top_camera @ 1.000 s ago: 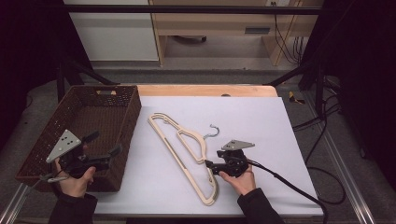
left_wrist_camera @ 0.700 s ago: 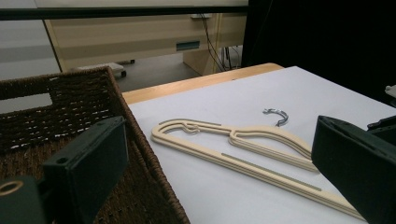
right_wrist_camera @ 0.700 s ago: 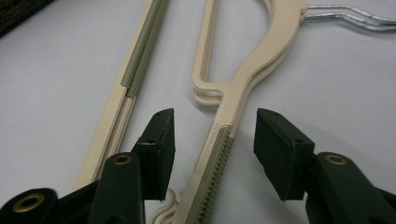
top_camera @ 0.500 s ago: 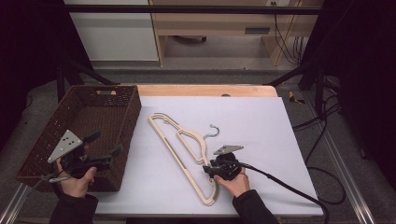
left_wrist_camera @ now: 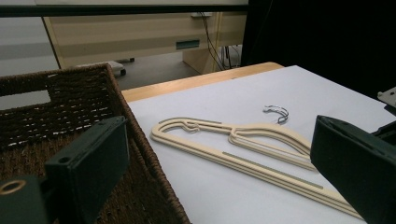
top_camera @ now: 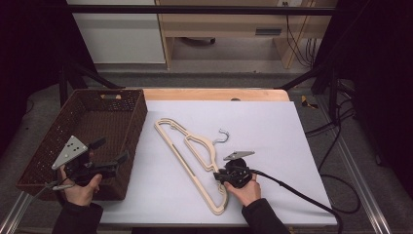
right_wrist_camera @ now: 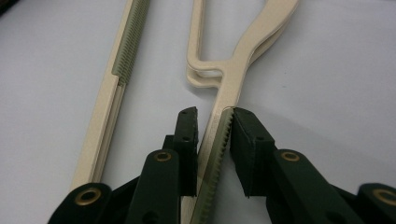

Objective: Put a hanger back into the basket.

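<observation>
The cream hangers (top_camera: 195, 161) lie flat as a stack on the white surface (top_camera: 292, 146), just right of the brown wicker basket (top_camera: 87, 126), with the metal hook (top_camera: 223, 136) pointing toward the far right. In the right gripper view two hangers lie one on the other, and one ribbed arm (right_wrist_camera: 219, 140) of the stack runs up between the black jaws. The right gripper (top_camera: 223, 176) sits low at the near end of the stack. Its jaws have just been closing; the right pad touches the ribbed arm, and whether the left pad presses too I cannot tell for sure, though the gap there is very thin. The left gripper (top_camera: 109, 153) hovers over the basket's near right corner, jaws spread wide and released, holding nothing
</observation>
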